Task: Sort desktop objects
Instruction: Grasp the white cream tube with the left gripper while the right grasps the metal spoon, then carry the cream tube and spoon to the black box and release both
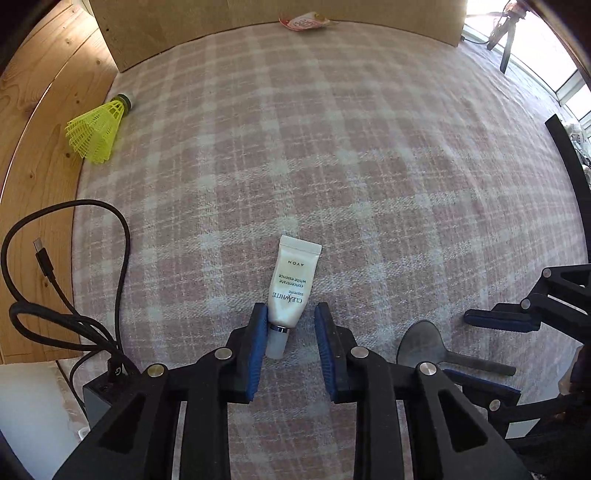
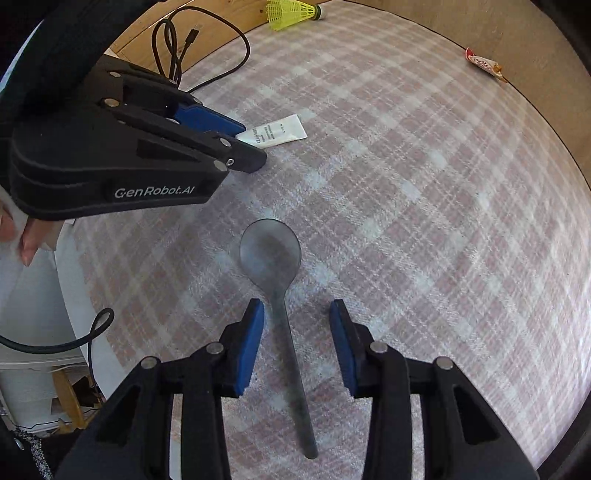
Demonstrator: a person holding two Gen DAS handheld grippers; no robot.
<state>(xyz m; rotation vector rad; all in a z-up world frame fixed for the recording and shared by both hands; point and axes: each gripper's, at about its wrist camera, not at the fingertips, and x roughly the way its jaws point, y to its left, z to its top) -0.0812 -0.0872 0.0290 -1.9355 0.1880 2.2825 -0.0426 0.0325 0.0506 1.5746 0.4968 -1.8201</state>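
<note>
A small white cream tube [image 1: 290,288] lies on the pink checked cloth [image 1: 369,166], cap end toward me. My left gripper [image 1: 290,314] is open with its blue pads on either side of the tube's cap end; the left pad touches or nearly touches it. The tube also shows in the right wrist view [image 2: 277,132], beside the left gripper [image 2: 245,147]. A dark grey spoon [image 2: 275,266] lies on the cloth, and my right gripper [image 2: 297,314] is open with its pads astride the spoon's handle. The spoon also shows in the left wrist view [image 1: 424,345].
A yellow shuttlecock [image 1: 98,131] lies at the cloth's far left edge. A black USB cable [image 1: 55,280] coils on the wooden surface at left. A red-and-white snack packet [image 1: 304,20] lies against the cardboard wall [image 1: 221,22] at the back.
</note>
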